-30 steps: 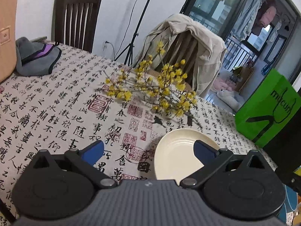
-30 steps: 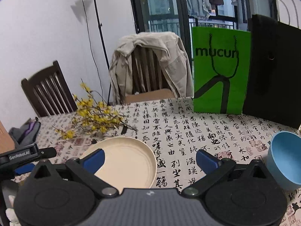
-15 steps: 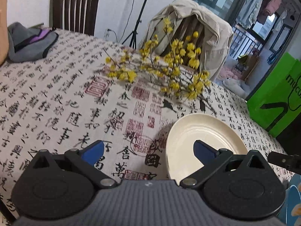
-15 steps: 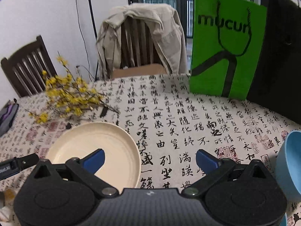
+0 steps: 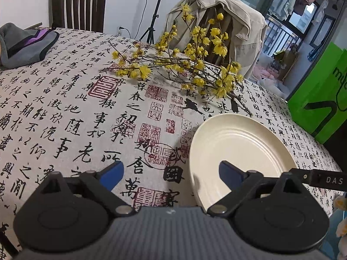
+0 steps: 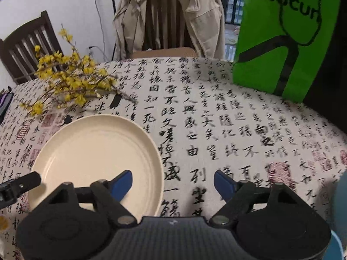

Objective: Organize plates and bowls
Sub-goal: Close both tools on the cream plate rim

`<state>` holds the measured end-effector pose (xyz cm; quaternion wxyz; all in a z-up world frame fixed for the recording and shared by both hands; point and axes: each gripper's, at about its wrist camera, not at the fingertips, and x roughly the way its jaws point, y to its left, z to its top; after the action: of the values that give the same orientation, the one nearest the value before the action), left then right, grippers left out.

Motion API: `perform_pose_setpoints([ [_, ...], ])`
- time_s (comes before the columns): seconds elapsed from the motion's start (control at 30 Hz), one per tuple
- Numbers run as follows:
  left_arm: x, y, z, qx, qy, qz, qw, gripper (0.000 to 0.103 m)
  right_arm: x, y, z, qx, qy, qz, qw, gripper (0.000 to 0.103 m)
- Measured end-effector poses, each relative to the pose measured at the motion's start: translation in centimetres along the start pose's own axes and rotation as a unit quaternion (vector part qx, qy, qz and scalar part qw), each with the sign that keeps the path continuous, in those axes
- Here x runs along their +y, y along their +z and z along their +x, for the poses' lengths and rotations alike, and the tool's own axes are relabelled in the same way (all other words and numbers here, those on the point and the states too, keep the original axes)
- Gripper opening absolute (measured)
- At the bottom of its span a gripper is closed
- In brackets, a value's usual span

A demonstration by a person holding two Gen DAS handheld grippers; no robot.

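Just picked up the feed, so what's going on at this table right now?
A person holds two grippers over a cream plate on the calligraphy tablecloth. The left gripper and right gripper straddle opposite edges of its rim, jaws just closing but gripping nothing yet. A yellow flower branch lies behind it.

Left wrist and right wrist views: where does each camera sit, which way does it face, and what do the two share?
Left wrist: on the left gripper, angled down over the tablecloth; cream plate under its right finger, jaws open, the other gripper's tip at the right edge.
Right wrist: on the right gripper, angled down; plate under its left finger, jaws open, blue bowl at right.
Shared: plate, yellow flower branches, green bag, jacket-draped chair.
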<state>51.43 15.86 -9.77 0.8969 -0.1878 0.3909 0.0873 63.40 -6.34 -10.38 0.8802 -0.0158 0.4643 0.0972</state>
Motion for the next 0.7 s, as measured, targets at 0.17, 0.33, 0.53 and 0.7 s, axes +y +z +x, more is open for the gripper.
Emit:
perform_pose_setpoints([
  [0.17,-0.3,-0.1,0.1,0.004,-0.009,0.009,0.9999,0.079,0.3,-0.1,0.6,0.008,0.001,-0.009,1.000,0.055],
  [0.33,-0.7,-0.3,0.2,0.005,-0.019,0.016,0.9997,0.066,0.4,0.1,1.0,0.017,-0.001,-0.011,1.000,0.037],
  [0.53,-1.0,-0.4,0.4,0.006,-0.017,0.032,0.9993,0.035,0.8,0.0,1.1,0.018,0.011,-0.022,1.000,0.025],
  [0.7,-0.9,-0.3,0.8,0.014,-0.040,0.031,0.9986,0.013,1.8,0.0,1.0,0.018,0.005,-0.055,0.998,0.016],
])
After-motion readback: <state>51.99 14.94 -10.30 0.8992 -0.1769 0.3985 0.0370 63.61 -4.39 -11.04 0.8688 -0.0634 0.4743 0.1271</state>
